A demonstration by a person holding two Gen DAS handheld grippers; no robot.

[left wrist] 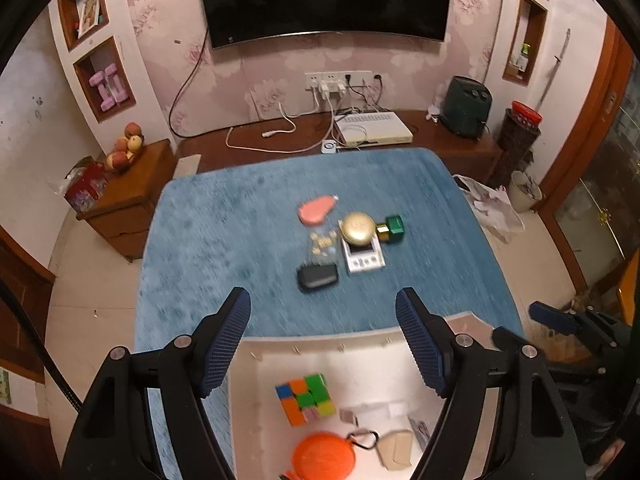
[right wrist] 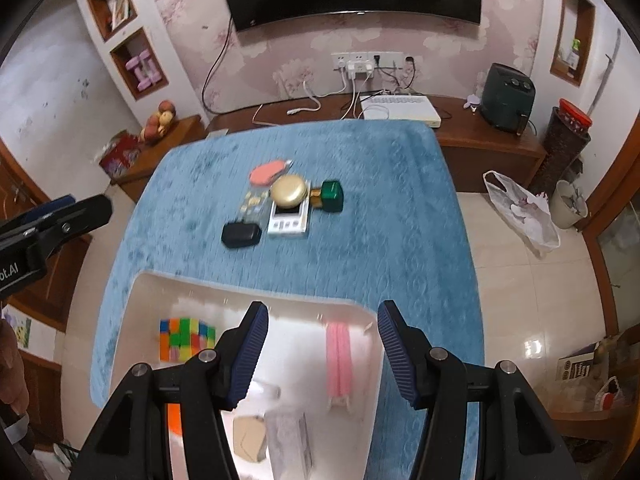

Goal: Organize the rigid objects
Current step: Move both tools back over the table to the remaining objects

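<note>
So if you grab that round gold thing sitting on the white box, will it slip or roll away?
Probably a bit slippery: the round gold case looks smooth and shiny. It looks like a flattish dome, so on edge it could roll. It rests partly on the white box, so a nudge might slide it onto the blue cloth.

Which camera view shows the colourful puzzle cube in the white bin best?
The left wrist view: the puzzle cube lies whole between the open fingers, with two faces visible. In the right wrist view the cube shows one blurred face, and the right gripper's left finger covers its edge.
</note>
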